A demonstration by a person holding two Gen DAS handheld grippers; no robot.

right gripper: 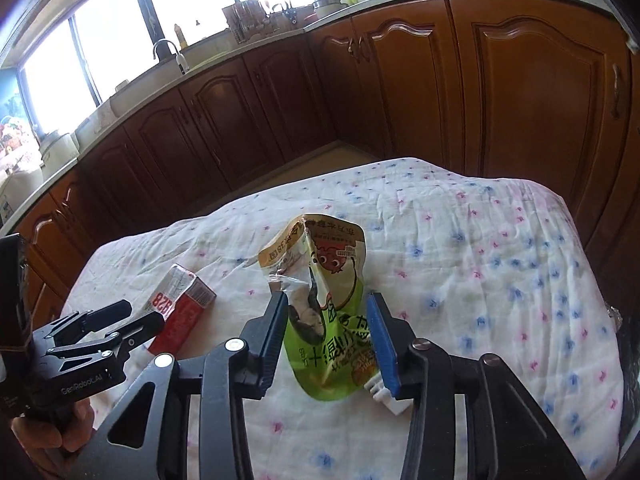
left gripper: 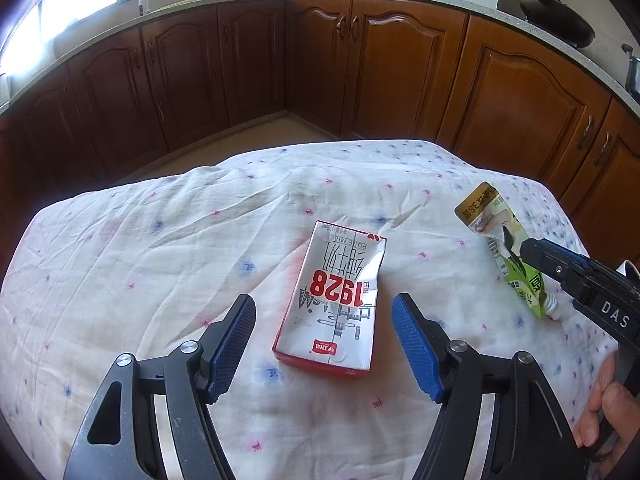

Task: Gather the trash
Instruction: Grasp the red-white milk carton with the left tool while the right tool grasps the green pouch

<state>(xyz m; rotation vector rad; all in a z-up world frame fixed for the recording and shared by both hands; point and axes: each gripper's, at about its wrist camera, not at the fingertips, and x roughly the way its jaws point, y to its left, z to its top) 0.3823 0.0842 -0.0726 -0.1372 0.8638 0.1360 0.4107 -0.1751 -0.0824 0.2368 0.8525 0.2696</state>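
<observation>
Left gripper [left gripper: 324, 344]: fingers spread, straddling milk carton [left gripper: 334, 300] lying flat on cloth-covered bench [left gripper: 140, 248] | right gripper [right gripper: 328, 340]: fingers either side of green pouch [right gripper: 320, 320], contact unclear

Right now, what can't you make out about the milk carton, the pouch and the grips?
- Milk carton, right wrist view: near end hidden behind the left gripper.
- Green pouch, left wrist view: middle covered by the right gripper.
- Right wrist view: whether the fingers press the pouch is unclear.
- Pouch print: too small to read.
</observation>
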